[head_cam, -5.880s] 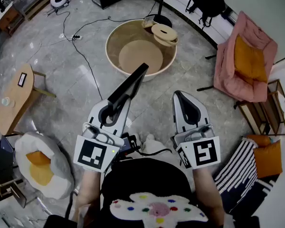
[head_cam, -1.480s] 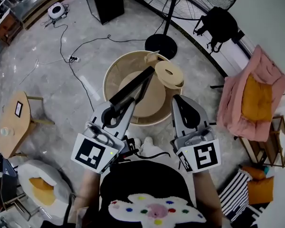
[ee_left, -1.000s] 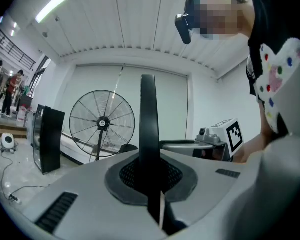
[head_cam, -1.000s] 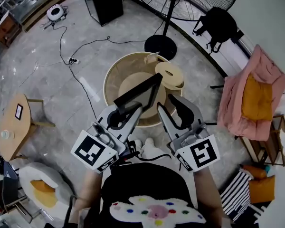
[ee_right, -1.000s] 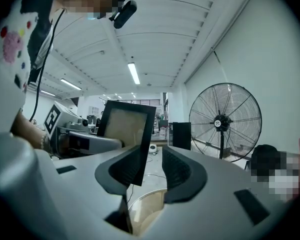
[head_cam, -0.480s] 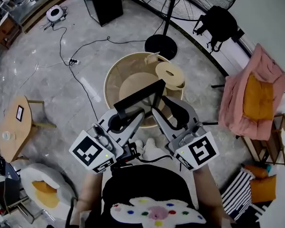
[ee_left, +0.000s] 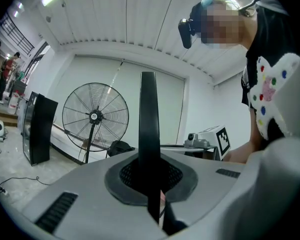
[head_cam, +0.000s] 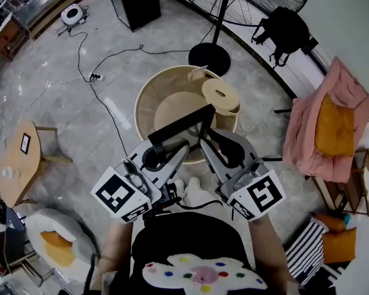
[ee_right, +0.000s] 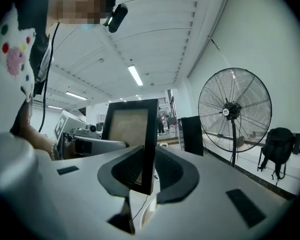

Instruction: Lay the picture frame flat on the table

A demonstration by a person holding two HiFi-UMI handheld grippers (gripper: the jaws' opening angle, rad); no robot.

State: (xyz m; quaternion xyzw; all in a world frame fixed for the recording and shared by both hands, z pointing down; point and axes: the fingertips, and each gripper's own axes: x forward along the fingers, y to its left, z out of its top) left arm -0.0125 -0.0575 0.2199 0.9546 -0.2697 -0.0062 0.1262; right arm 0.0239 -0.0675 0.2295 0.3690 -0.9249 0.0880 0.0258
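A black picture frame (head_cam: 181, 123) is held in the air over the near rim of the round wooden table (head_cam: 144, 97). My left gripper (head_cam: 163, 147) is shut on the frame's left end; in the left gripper view the frame (ee_left: 149, 134) stands edge-on between the pads. My right gripper (head_cam: 204, 141) reaches the frame's right end from below. In the right gripper view the frame's border (ee_right: 149, 144) sits between the two jaws, which are closing around it. The pads are not seen pressing on it.
A smaller round wooden disc (head_cam: 220, 96) rests on the table's far right rim. A standing fan's base (head_cam: 209, 57) and a black backpack (head_cam: 286, 26) are behind it. A pink armchair (head_cam: 326, 121) stands right, a small side table (head_cam: 18, 158) left, and cables (head_cam: 95, 72) cross the floor.
My right gripper has swung left from beside the frame to its right end, with its jaws now around the border. The frame turned from a steep slant to nearly level.
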